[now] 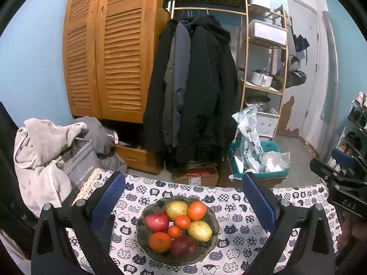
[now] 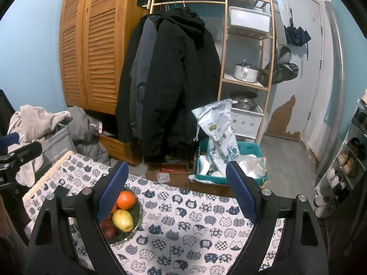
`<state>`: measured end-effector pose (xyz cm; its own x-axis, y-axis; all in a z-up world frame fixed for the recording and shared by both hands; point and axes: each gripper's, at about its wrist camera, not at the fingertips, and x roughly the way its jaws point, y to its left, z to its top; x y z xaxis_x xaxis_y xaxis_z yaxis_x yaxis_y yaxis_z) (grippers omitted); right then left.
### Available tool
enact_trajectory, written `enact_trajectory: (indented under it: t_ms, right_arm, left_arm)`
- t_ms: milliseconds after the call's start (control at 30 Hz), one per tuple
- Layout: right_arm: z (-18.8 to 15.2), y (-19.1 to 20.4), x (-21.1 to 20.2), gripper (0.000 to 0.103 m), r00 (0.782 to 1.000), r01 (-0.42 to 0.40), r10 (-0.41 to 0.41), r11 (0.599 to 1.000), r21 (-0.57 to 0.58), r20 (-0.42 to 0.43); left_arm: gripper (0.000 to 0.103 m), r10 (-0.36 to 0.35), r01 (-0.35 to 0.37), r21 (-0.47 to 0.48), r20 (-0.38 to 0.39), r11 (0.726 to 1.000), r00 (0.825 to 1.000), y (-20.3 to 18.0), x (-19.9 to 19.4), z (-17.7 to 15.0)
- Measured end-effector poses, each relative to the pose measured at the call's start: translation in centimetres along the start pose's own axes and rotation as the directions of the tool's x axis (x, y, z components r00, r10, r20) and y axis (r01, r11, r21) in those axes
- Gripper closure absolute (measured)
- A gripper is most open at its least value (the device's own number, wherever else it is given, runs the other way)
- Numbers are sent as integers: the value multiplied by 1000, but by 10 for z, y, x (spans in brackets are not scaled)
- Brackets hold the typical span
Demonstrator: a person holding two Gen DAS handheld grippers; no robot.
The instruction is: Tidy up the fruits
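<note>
A dark patterned bowl [image 1: 212, 243] of fruit sits on the cat-print tablecloth [image 1: 243, 236]. In it lie several oranges [image 1: 196, 210], two yellow fruits [image 1: 176, 210] and two red ones [image 1: 157, 221]. My left gripper [image 1: 183, 204] hovers over the bowl, open, its blue pads wide apart on either side of it and holding nothing. My right gripper [image 2: 177, 192] is open over bare cloth to the right of the bowl [image 2: 138, 215], whose left part hides behind its left finger [image 2: 112, 192]. An orange [image 2: 126, 199], a yellow fruit [image 2: 123, 220] and a red one [image 2: 107, 229] show there.
Beyond the table's far edge stand a cardboard box [image 1: 197, 176] and a teal crate [image 1: 259, 162] with bags. Coats [image 1: 195, 87] hang by a louvred wardrobe [image 1: 110, 45]. A grey bin with clothes [image 1: 57, 155] stands left, a shoe rack [image 2: 348, 160] right.
</note>
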<state>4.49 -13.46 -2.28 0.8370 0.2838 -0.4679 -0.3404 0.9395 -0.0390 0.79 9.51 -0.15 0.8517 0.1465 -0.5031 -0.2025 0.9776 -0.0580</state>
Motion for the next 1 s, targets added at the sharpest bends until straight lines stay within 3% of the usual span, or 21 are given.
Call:
enact_trajectory:
  t_ms: [1000]
  right_arm:
    - [1, 1, 0, 17, 1000, 2, -2, 1000, -2, -2]
  left_arm:
    - [1, 62, -62, 15, -2, 998, 998, 4, -2, -1]
